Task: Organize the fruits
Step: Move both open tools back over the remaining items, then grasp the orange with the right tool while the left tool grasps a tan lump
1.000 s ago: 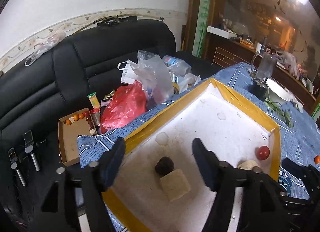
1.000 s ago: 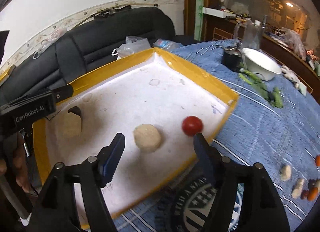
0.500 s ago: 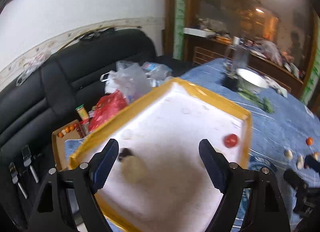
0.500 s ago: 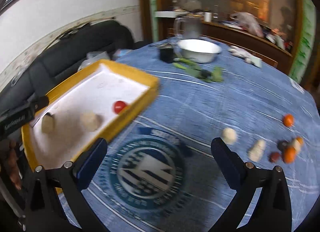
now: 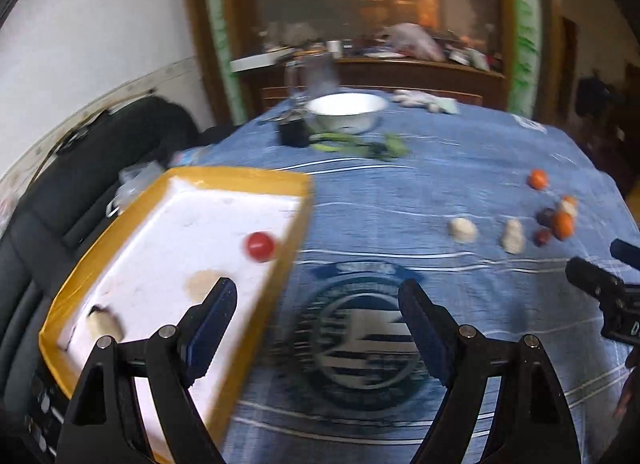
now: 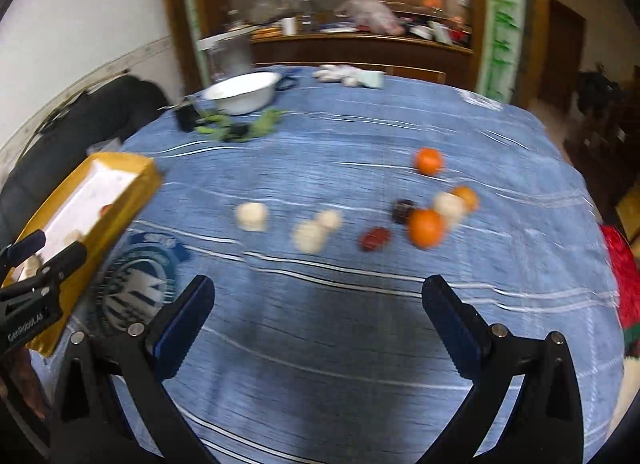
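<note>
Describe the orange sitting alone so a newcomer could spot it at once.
Start at the blue tablecloth and find the loose cluster of fruit lying outside the yellow tray, toward the right. The lone orange sits on the far side of that cluster, nearer the white bowl's end of the table. Unlike the other two oranges, which are packed against pale and dark pieces, it touches nothing.

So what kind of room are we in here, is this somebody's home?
Most likely a lived-in home dining or living room. A table under a blue striped tablecloth carries loose fruit and a white enamel basin, a black sofa sits beside it, and a cluttered wooden sideboard lines the back wall.
</note>
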The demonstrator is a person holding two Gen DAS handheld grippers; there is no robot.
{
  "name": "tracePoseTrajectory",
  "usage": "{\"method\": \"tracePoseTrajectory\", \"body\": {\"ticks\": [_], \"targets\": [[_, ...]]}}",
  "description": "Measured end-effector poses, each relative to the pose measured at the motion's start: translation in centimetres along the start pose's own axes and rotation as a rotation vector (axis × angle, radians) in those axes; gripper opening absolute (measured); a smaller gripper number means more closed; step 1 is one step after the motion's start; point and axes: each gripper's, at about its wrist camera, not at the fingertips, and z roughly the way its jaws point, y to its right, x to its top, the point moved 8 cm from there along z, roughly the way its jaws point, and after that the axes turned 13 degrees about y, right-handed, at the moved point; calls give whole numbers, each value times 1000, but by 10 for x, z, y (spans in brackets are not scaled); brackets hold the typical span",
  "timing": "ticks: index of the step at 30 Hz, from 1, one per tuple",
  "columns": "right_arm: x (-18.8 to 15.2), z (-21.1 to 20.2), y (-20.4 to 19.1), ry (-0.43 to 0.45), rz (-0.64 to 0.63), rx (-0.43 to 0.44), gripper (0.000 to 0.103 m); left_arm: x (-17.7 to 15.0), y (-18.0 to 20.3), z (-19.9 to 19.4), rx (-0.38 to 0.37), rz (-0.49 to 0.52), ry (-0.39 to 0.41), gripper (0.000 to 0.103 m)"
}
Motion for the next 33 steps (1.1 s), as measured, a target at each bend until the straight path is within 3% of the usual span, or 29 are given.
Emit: {"method": "tracePoseTrajectory", "body": {"ticks": [7, 14, 26, 28, 30, 33], "targets": [[-5, -15, 61, 7, 88, -100, 103, 4, 55, 4, -96, 59, 6, 83], [-18, -20, 90, -4, 125, -149, 103, -6, 98, 13, -174, 104, -28, 83], [-19, 1, 96, -17, 140, -135, 103, -18, 102, 40, -164, 91, -88, 83], [-14, 11, 93, -9, 143, -120, 96, -18, 103, 43, -168, 79, -95, 83], [-11, 25, 91, -21, 140, -115, 77, -16, 105, 47, -168, 74, -99, 83], [-8, 47, 91, -44, 150, -115, 75, -14, 112, 54, -180, 70, -105, 83]]}}
